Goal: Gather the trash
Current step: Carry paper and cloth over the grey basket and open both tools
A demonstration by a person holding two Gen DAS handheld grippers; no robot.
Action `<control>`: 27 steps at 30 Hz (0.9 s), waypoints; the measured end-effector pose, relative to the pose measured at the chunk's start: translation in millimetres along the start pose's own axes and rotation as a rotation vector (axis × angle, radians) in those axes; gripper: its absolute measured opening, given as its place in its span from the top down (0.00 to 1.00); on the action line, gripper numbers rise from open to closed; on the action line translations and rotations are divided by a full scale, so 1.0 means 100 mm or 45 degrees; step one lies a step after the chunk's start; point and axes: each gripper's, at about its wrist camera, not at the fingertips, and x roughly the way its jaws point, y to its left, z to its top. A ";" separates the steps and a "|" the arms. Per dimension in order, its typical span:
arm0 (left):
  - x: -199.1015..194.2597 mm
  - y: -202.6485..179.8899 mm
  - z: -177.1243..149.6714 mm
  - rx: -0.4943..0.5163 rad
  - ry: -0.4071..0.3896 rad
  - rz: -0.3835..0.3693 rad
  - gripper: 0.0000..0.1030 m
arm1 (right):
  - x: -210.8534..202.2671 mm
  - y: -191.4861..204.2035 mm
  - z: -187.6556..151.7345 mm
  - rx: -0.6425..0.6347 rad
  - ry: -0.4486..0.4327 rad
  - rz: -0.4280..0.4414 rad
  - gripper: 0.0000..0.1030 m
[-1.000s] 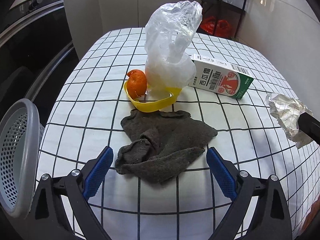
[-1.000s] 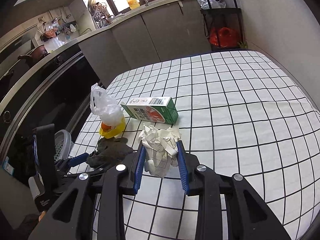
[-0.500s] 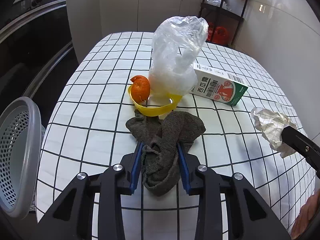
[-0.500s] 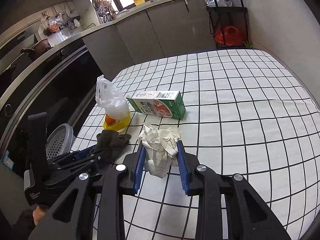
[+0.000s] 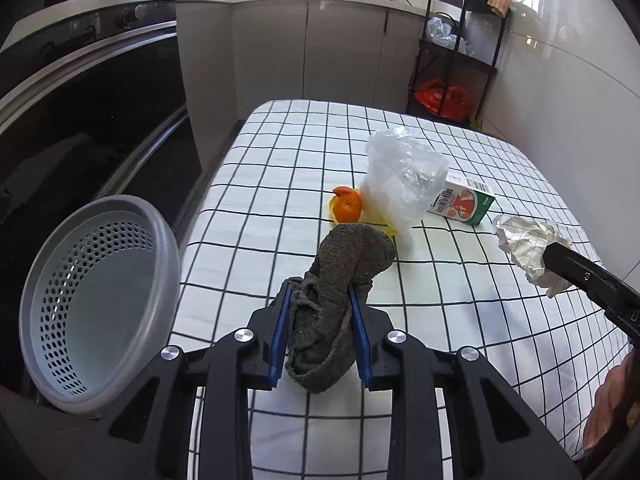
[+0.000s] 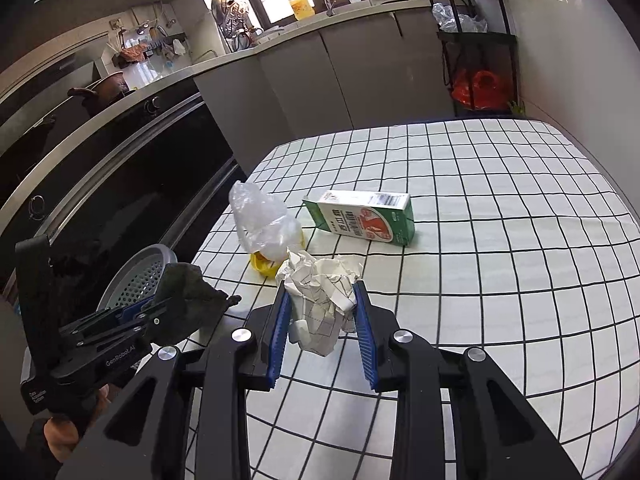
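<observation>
My left gripper (image 5: 319, 304) is shut on a dark grey rag (image 5: 336, 296) and holds it above the near left part of the checked table (image 5: 304, 160). The rag also shows in the right wrist view (image 6: 184, 304). My right gripper (image 6: 321, 304) is shut on a crumpled paper ball (image 6: 320, 300), lifted over the table; the ball also shows in the left wrist view (image 5: 528, 244). A grey perforated bin (image 5: 92, 300) stands off the table's left edge. On the table lie an orange peel (image 5: 347, 209), a clear plastic bag (image 5: 400, 180) over a yellow ring, and a green-white carton (image 5: 464, 204).
A dark oven front (image 5: 80, 120) runs along the left. Grey cabinets (image 5: 320, 48) stand behind the table, and a black rack (image 5: 456, 52) with red bags stands at the back right. A white wall (image 5: 580, 100) is to the right.
My left gripper closed on the rag and lifted it off the table, pulling back towards the bin. My right gripper kept its hold on the paper ball and rose a little.
</observation>
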 end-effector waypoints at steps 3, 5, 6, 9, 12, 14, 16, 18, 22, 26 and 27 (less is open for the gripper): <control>-0.19 0.15 -0.04 -0.015 -0.036 0.038 0.73 | 0.01 0.17 -0.06 -0.013 0.003 0.033 0.71; -0.29 0.25 -0.05 -0.026 -0.057 0.063 0.73 | 0.03 0.28 -0.11 -0.012 0.017 0.062 0.71; -0.35 0.31 -0.05 -0.031 -0.071 0.075 0.73 | 0.05 0.35 -0.14 -0.014 0.022 0.073 0.71; -0.51 0.48 -0.06 -0.034 -0.112 0.132 0.73 | 0.09 0.56 -0.20 -0.021 0.033 0.117 0.71; -0.65 0.67 -0.06 -0.040 -0.138 0.163 0.73 | 0.15 0.80 -0.23 -0.049 0.039 0.158 0.71; -0.72 0.81 -0.07 -0.035 -0.151 0.192 0.73 | 0.20 0.97 -0.24 -0.070 0.042 0.184 0.71; -0.78 0.99 -0.07 -0.043 -0.163 0.228 0.73 | 0.25 1.14 -0.23 -0.082 0.044 0.211 0.71; -0.82 1.17 -0.07 -0.066 -0.169 0.257 0.73 | 0.32 1.32 -0.23 -0.093 0.046 0.242 0.71; -0.86 1.52 -0.08 -0.107 -0.166 0.316 0.73 | 0.50 1.69 -0.18 -0.113 0.058 0.310 0.71; -0.89 1.86 -0.10 -0.164 -0.163 0.360 0.73 | 0.67 2.05 -0.15 -0.169 0.086 0.352 0.71; -0.88 1.93 -0.11 -0.186 -0.162 0.369 0.73 | 0.72 2.14 -0.15 -0.183 0.095 0.359 0.71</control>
